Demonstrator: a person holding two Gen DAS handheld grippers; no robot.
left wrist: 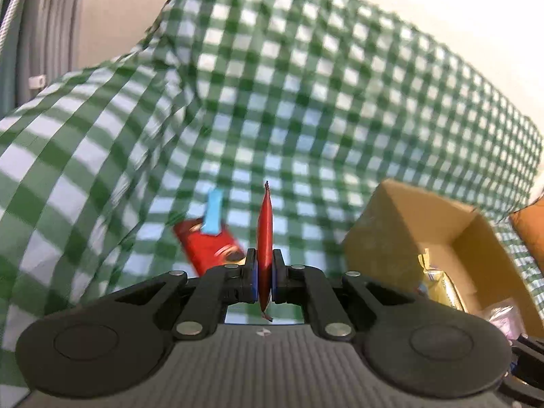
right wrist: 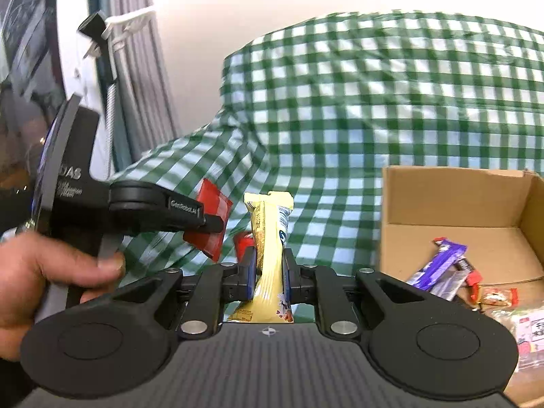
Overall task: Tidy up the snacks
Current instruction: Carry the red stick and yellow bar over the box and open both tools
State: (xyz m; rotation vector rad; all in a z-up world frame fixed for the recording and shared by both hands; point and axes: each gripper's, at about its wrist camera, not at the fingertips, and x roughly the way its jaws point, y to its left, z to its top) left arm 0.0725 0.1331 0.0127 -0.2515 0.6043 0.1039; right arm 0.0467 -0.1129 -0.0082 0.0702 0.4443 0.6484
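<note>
A thin red packet (left wrist: 265,238) stands edge-on, pinched in the left tongs (left wrist: 264,277). A yellow snack bar (right wrist: 268,251) is clamped in the right tongs (right wrist: 268,272). Both hang above the green checked cloth (left wrist: 306,108). The cardboard box (right wrist: 452,204), right, already holds several snacks. Carrying is under way; next, probably move right over the box and release.

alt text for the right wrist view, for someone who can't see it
The right gripper is shut on a pale yellow snack bar, held upright over a green checked cloth. To its left, the left gripper pinches a red packet; to its right, an open cardboard box holds a purple bar and other snacks.
</note>
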